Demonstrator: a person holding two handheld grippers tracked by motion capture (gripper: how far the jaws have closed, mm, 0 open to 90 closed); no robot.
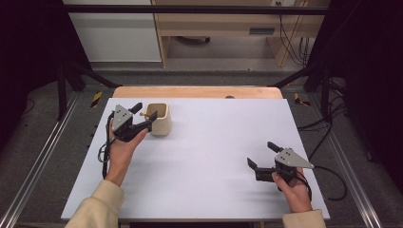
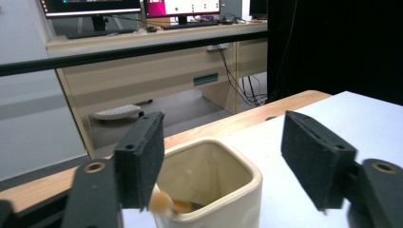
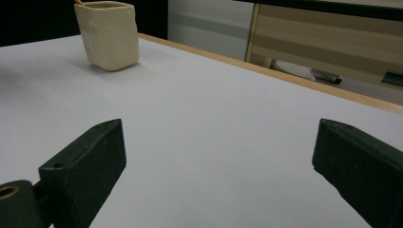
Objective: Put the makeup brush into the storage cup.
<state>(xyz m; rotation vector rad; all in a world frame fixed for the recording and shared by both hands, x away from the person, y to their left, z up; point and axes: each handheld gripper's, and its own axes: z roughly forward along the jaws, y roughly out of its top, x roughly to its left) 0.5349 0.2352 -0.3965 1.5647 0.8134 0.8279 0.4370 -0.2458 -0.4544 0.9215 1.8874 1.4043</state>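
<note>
A cream square cup (image 1: 159, 118) stands at the back left of the white table top (image 1: 214, 156). A thin wooden piece (image 1: 142, 114) leans out over the cup's left rim; in the left gripper view this wooden piece (image 2: 164, 202) is blurred, resting inside the cup (image 2: 214, 190) just below the left pad. My left gripper (image 1: 145, 114) sits against the cup's left side, jaws open, with nothing pressed between the pads (image 2: 142, 152). My right gripper (image 1: 262, 154) hovers low at the front right, open and empty, far from the cup (image 3: 110, 34).
The wooden table edge (image 1: 195, 91) runs along the back. Black frame bars (image 1: 190, 9) cross overhead and slant down at both sides. Cables (image 1: 328, 171) trail off the right edge. A desk with monitors (image 2: 142, 9) stands beyond the table.
</note>
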